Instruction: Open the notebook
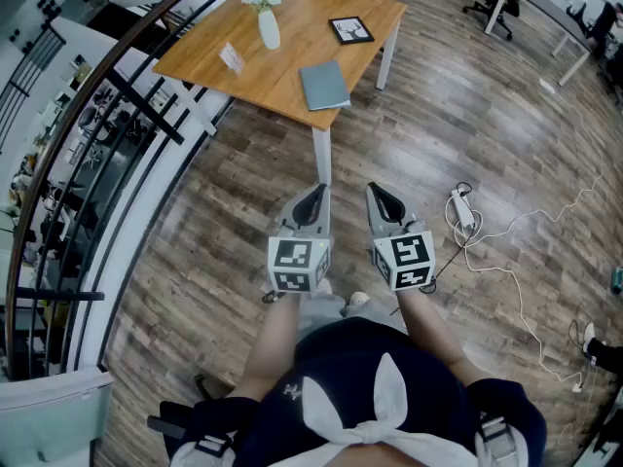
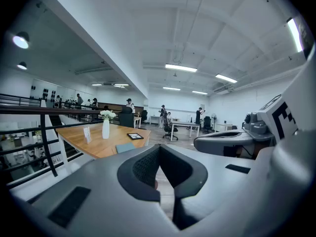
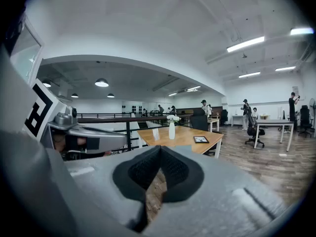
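Observation:
A closed grey-blue notebook (image 1: 324,85) lies near the front edge of a wooden table (image 1: 282,66), well ahead of me across the floor. In the left gripper view the notebook (image 2: 125,147) shows small on the table's near side. My left gripper (image 1: 311,202) and right gripper (image 1: 383,200) are held side by side in front of my body, far short of the table. Both point slightly downward toward it. In their own views the left gripper (image 2: 159,149) and right gripper (image 3: 159,149) have their jaws together with nothing between them.
The table also holds a white vase with flowers (image 1: 268,22), a small framed picture (image 1: 350,30) and a card stand (image 1: 231,58). A black railing (image 1: 127,115) runs along the left. A power strip with cables (image 1: 462,212) lies on the wooden floor at right. People and office chairs are far behind.

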Available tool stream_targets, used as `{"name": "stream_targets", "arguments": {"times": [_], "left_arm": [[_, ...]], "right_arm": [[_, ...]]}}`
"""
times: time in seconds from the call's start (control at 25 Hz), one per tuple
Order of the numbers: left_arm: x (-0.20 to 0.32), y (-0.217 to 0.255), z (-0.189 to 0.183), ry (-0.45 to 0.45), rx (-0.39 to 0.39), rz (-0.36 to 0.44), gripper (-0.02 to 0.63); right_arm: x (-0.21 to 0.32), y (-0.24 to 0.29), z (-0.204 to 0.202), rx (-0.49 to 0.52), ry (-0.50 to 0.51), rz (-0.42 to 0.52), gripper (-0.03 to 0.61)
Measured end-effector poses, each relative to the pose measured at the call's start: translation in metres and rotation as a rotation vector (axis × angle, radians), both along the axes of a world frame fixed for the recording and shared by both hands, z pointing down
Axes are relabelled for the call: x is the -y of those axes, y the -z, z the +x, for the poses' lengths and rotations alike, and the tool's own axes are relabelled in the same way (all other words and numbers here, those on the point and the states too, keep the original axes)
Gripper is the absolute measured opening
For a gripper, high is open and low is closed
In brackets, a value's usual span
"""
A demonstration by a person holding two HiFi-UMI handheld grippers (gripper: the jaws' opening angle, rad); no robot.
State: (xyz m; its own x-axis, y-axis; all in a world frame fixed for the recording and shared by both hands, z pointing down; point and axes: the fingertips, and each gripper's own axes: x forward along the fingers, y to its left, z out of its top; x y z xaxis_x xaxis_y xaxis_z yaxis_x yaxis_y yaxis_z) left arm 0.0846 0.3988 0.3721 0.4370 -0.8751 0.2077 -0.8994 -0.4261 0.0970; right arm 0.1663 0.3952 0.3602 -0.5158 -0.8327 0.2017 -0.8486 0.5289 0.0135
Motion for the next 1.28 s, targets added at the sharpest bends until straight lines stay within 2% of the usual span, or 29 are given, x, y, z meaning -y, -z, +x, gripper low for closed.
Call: {"name": "stream_targets", "arguments": {"times": [0.2, 0.44, 0.64, 0.8, 1.08, 1.28], "left_arm": [[0.004, -0.002, -0.014, -0.032, -0.003, -0.009, 0.017], [0.013, -0.028, -0.03, -0.05, 0.028, -0.022, 0.017], [0.032, -0.041, -0.042, -0.049, 0.01, -0.042, 0.017], [0.06, -0.046, -0.045, -0.056, -0.001, -0.06, 0.017], [0.135, -0.047, -0.05, -0.046, 0.045, -0.05, 0.017], [0.192, -0.042, -0.048, -0.033, 0.06, -0.045, 0.017]], "right_arm": [[0.002, -0.004, -0.014, -0.001, -0.031, -0.008, -0.003], [0.011, -0.024, -0.03, 0.031, -0.062, -0.032, -0.003], [0.03, -0.037, -0.041, 0.018, -0.067, -0.059, -0.002], [0.059, -0.048, -0.045, 0.019, -0.057, -0.085, -0.002], [0.134, -0.051, -0.059, 0.004, -0.012, -0.078, -0.002], [0.193, -0.043, -0.052, 0.006, -0.006, -0.067, 0.0]]}}
